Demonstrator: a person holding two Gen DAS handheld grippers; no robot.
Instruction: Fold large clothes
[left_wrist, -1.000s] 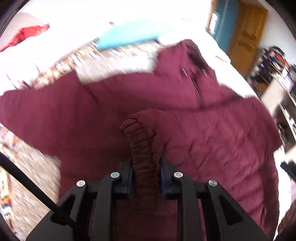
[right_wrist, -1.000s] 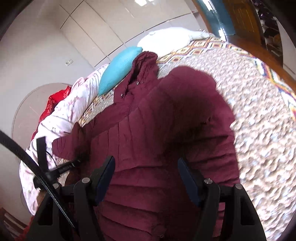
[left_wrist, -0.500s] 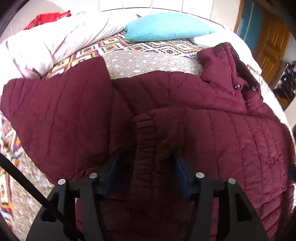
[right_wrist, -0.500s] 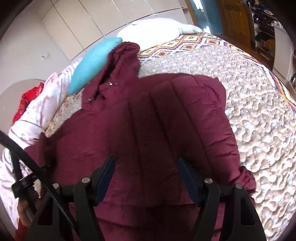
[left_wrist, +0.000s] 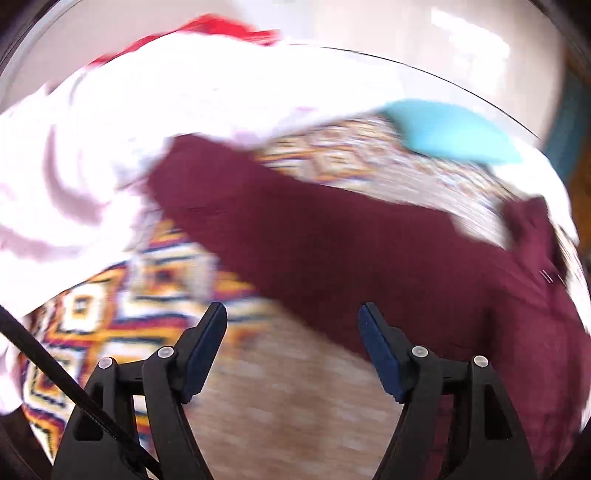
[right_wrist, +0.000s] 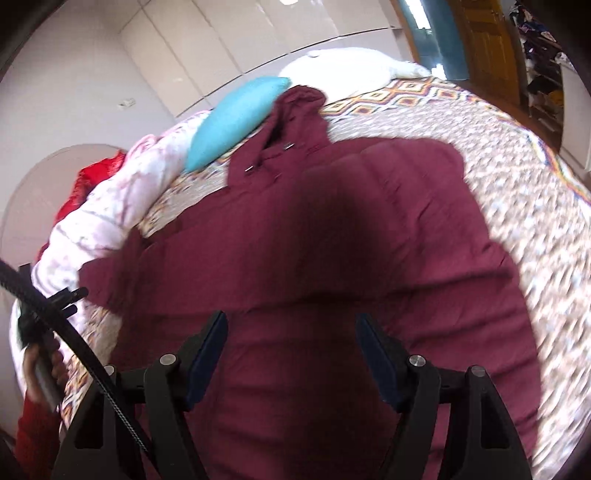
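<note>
Jaws apart over maroon coat

One maroon quilted hooded jacket lies spread flat on the bed. Its hood points toward the turquoise pillow and touches it. One sleeve extends toward the bed's pink-white duvet side.
</note>
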